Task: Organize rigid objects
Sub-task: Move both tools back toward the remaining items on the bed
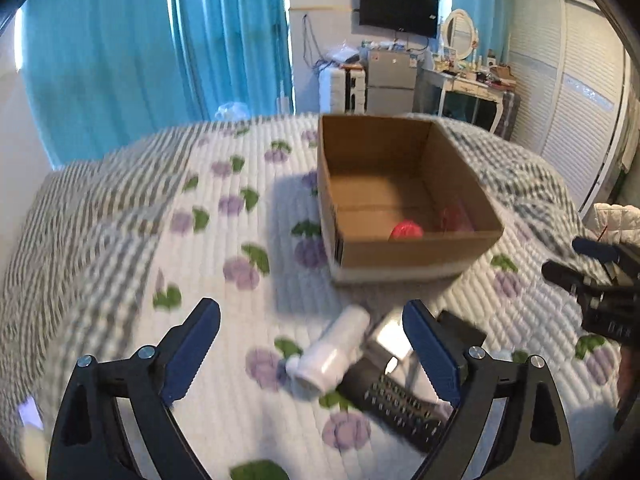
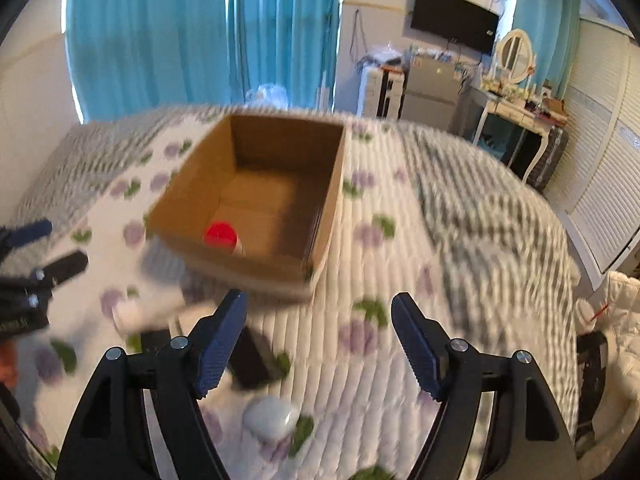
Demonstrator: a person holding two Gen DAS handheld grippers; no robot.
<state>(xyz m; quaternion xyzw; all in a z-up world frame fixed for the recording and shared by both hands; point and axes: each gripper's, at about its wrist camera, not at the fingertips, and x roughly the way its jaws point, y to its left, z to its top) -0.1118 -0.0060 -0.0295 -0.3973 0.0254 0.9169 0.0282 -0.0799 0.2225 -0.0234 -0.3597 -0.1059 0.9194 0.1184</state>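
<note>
Bedroom setting: turquoise curtains [image 1: 160,48] hang at left, a wall television [image 1: 398,9] and a cluttered dressing table [image 1: 472,80] stand behind, louvred wardrobe doors [image 1: 568,92] at right. All work items lie on a bed [image 1: 120,208] covered with a quilted spread printed with purple flowers and grey check.

Left gripper [image 1: 311,350]: jaws spread wide, holding nothing, hovering above the bed. Between and just beyond its fingers lie a white bottle [image 1: 334,350] on its side, a black remote control [image 1: 394,404] with rows of buttons, and a small silver-grey object [image 1: 386,338] that is too blurred to identify. The bottle touches or overlaps the remote; the exact contact cannot be told.

Cardboard box [image 1: 416,252]: open-topped, upright, set on the bed beyond these items. Contents: a red-capped item [image 1: 406,230] against the near wall, and beside it, toward the right corner, a translucent reddish item [image 1: 456,214], indistinct. The remaining box floor shows bare cardboard.

Right gripper [image 2: 318,344]: jaws spread wide, holding nothing. Below it, near the left finger, a white rounded case [image 2: 270,416] rests on the bed, apart from the box.
</note>
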